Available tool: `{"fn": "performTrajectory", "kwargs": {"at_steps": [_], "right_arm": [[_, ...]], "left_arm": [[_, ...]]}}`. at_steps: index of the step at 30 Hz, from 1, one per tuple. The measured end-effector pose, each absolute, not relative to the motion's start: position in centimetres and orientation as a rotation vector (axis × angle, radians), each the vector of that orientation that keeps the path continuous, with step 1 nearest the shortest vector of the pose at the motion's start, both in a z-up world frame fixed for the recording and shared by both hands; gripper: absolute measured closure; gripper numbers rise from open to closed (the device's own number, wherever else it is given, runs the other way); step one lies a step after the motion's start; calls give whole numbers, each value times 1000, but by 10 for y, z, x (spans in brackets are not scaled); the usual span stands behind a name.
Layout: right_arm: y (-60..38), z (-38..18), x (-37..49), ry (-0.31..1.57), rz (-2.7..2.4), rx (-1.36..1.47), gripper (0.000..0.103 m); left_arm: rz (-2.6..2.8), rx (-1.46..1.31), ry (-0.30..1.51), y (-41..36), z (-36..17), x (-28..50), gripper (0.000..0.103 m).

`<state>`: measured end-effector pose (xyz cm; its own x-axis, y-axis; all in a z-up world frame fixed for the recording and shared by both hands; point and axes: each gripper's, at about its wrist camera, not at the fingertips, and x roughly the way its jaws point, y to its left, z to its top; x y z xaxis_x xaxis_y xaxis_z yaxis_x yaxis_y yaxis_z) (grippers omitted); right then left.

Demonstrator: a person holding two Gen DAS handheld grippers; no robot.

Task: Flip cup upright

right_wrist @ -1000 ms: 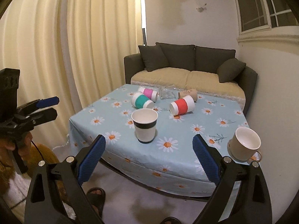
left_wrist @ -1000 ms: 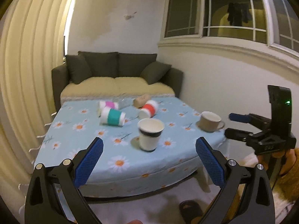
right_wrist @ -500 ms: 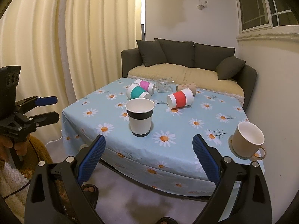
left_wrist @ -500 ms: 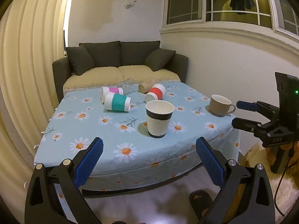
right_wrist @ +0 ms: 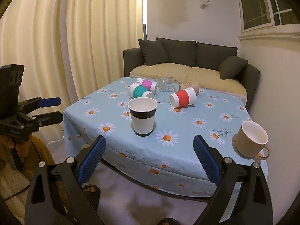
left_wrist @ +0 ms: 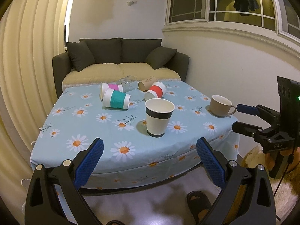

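Covering a low table point(left_wrist: 78, 131), a pale blue cloth printed with white daisies fills the middle of a small room with cream curtains point(right_wrist: 84, 37), a dark sofa point(left_wrist: 120, 60) with yellowish seat cushions behind it, and a barred window point(left_wrist: 225, 3) high on the right wall. A white paper cup with a black band point(left_wrist: 159, 120) stands upright near the table's front edge. Behind it several cups lie on their sides: a teal-banded cup point(left_wrist: 116, 99), a pink-banded cup point(left_wrist: 111, 88) just beyond it, a red-banded cup point(left_wrist: 155, 93), and a plain brown cup point(left_wrist: 147, 83) at the far edge beside a tipped clear glass point(right_wrist: 166, 85). A tan mug point(left_wrist: 221, 106) sits upright at the right corner. The left gripper point(left_wrist: 150, 150) hangs short of the table's front edge, its blue-padded fingers spread wide and holding nothing. The right gripper point(right_wrist: 149, 148) is likewise spread apart and unloaded, off the table's right front corner. A sandaled foot point(left_wrist: 198, 202) shows on the floor below.
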<state>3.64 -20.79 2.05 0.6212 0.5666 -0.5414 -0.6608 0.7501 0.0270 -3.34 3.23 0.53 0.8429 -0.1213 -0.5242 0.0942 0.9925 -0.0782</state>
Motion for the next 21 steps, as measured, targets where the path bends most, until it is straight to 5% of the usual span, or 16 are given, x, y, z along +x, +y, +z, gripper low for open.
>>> {"fn": "performTrajectory", "kwargs": {"at_steps": [21], "right_arm": [[-207, 19, 37, 561, 709, -183, 10]], "left_arm": [[-120, -59, 553, 31, 5, -34, 6]]}}
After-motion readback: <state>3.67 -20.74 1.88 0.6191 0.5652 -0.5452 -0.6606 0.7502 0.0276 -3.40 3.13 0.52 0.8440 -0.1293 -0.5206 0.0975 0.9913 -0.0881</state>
